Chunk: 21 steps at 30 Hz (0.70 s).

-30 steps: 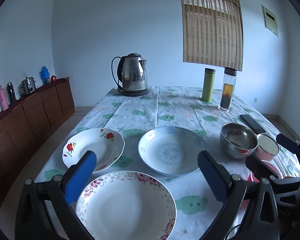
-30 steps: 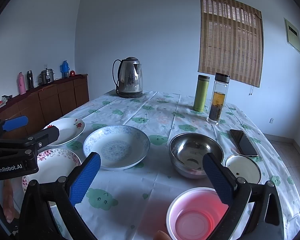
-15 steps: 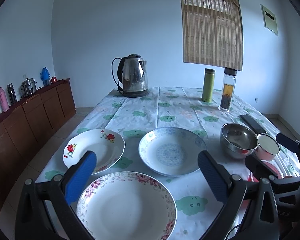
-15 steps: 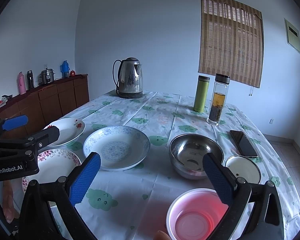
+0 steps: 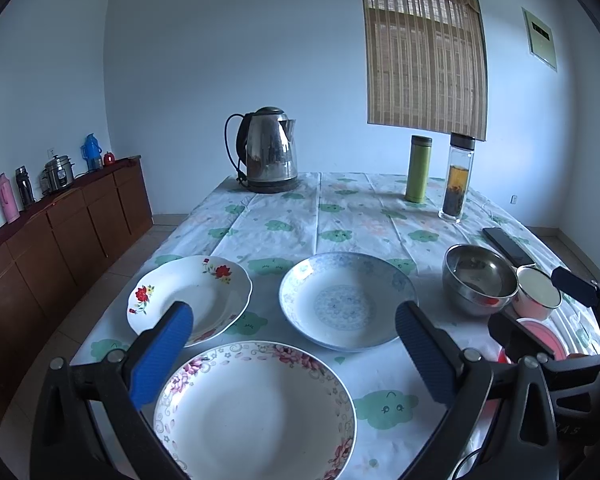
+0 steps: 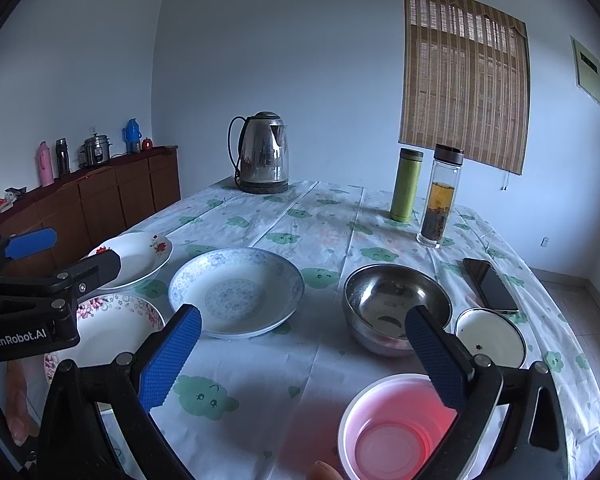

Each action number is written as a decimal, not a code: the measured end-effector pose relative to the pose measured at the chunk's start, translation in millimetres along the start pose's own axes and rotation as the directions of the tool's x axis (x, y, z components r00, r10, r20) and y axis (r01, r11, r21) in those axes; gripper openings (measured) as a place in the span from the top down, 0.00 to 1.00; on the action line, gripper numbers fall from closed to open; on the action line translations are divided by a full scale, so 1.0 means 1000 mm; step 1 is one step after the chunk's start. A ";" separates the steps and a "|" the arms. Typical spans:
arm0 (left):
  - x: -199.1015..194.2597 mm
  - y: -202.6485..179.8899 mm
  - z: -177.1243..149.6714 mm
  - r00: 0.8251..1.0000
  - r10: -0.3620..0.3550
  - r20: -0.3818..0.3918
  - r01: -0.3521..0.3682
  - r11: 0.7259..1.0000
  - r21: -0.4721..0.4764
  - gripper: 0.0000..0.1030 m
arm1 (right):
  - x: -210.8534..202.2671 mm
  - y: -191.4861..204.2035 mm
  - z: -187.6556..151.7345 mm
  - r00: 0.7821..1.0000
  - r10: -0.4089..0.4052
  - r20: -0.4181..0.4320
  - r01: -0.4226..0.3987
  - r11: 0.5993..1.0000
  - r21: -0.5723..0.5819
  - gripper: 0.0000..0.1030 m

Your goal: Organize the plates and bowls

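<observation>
My left gripper (image 5: 294,332) hangs open over the near left of the table, above a white plate with a pink floral rim (image 5: 256,410). Beyond it sit a white plate with red flowers (image 5: 204,288) and a blue-patterned plate (image 5: 348,300). My right gripper (image 6: 304,346) is open too, above bare cloth between the blue-patterned plate (image 6: 236,292) and a steel bowl (image 6: 396,308). A pink plastic bowl (image 6: 396,428) lies under its right finger, and a small white bowl (image 6: 490,336) sits further right. Both grippers hold nothing.
A steel kettle (image 5: 268,152), a green flask (image 5: 419,168) and a glass tea bottle (image 5: 456,178) stand at the table's far end. A black phone (image 6: 490,284) lies at the right edge. A wooden sideboard (image 5: 60,232) runs along the left wall.
</observation>
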<state>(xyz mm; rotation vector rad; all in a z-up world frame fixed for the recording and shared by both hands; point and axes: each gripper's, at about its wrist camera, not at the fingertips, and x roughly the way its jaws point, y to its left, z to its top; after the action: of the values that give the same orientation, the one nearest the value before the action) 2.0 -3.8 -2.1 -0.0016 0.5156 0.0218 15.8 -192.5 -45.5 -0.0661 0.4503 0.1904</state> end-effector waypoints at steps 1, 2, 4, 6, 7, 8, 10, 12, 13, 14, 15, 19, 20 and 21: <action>0.000 0.000 0.000 1.000 0.000 0.000 0.000 1.000 0.000 0.00 | 0.000 0.000 0.000 1.000 0.000 0.000 0.000 1.000 0.000 0.00; 0.000 0.000 0.000 1.000 0.000 0.000 0.000 1.000 0.001 0.00 | 0.000 0.000 0.000 1.000 0.000 0.000 0.000 1.000 0.000 0.00; 0.000 0.001 -0.001 1.000 0.001 0.000 -0.001 1.000 -0.001 0.00 | 0.000 0.000 0.000 1.000 0.000 -0.001 0.000 1.000 0.000 0.00; 0.001 0.001 -0.002 1.000 0.002 0.000 -0.002 1.000 -0.002 0.00 | 0.000 0.001 0.000 1.000 0.001 -0.001 -0.001 1.000 -0.002 0.00; 0.001 0.002 -0.002 1.000 0.002 0.000 -0.002 1.000 -0.002 0.00 | 0.001 0.002 0.000 1.000 0.001 -0.002 -0.001 1.000 -0.004 0.00; 0.002 0.002 -0.003 1.000 0.002 -0.001 -0.002 1.000 -0.002 0.00 | 0.000 0.002 -0.001 1.000 0.001 -0.003 -0.002 1.000 -0.005 0.00; 0.004 0.006 -0.006 1.000 0.010 -0.006 -0.010 1.000 -0.002 0.00 | 0.001 0.003 0.000 1.000 0.011 -0.005 -0.011 1.000 0.003 0.00; 0.005 0.011 -0.010 1.000 0.019 -0.010 -0.019 1.000 0.000 0.00 | 0.001 0.004 -0.001 0.999 0.041 -0.012 -0.041 0.999 0.008 0.01; 0.006 0.016 -0.012 0.999 0.030 -0.015 -0.030 1.000 -0.001 0.00 | 0.001 0.007 -0.001 0.999 0.050 -0.011 -0.050 0.999 0.003 0.01; 0.008 0.024 -0.016 0.999 0.049 -0.024 -0.049 0.999 -0.008 0.00 | 0.000 0.009 -0.002 0.998 0.058 -0.006 -0.058 0.998 -0.006 0.01; 0.011 0.032 -0.020 0.997 0.063 -0.039 -0.064 0.998 -0.021 0.00 | 0.000 0.012 -0.002 0.998 0.068 -0.004 -0.068 0.998 -0.018 0.01; 0.018 0.061 -0.033 0.991 0.106 -0.080 -0.110 0.993 -0.052 0.00 | 0.006 0.020 -0.004 0.994 0.103 -0.018 -0.104 0.994 -0.024 0.01; 0.018 0.065 -0.036 0.990 0.114 -0.086 -0.119 0.991 -0.055 0.00 | 0.008 0.023 -0.005 0.994 0.111 -0.021 -0.112 0.993 -0.024 0.01; 0.019 0.071 -0.040 0.988 0.126 -0.094 -0.132 0.990 -0.060 0.00 | 0.010 0.026 -0.006 0.992 0.121 -0.027 -0.121 0.992 -0.026 0.01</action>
<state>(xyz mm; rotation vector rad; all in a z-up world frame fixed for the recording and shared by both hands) -2.1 67.5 -45.9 -0.0339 0.6044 0.1657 16.5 -165.7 -55.6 -0.0679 0.4773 0.3154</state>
